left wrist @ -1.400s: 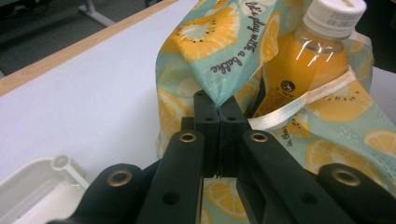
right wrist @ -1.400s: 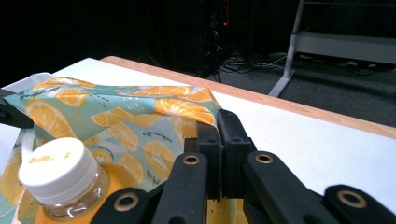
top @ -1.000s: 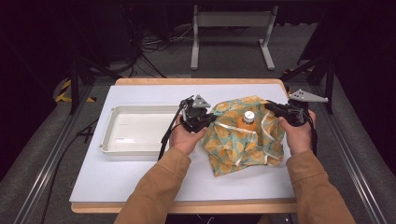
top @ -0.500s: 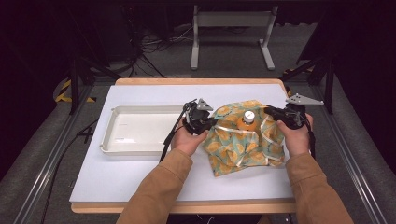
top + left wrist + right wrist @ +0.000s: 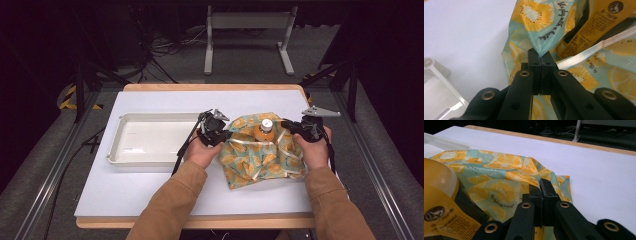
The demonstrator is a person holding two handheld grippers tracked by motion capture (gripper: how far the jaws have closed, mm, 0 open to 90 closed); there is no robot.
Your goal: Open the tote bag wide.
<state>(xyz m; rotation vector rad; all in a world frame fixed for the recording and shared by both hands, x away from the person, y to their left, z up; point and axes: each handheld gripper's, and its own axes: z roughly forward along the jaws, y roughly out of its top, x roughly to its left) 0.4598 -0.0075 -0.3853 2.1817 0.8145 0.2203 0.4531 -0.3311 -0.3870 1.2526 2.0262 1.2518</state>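
While both grippers pinch its rim, the bag [image 5: 260, 160] holds a bottle [image 5: 263, 131].

You have one bag [image 5: 260, 155] pinched between the jaws of two grippers, left [image 5: 223, 135] and right [image 5: 287, 124]. One bottle [image 5: 264, 130] stands between the jaws' tips, one tray [image 5: 150, 142] lies beyond the left jaws, all on one table [image 5: 150, 190].
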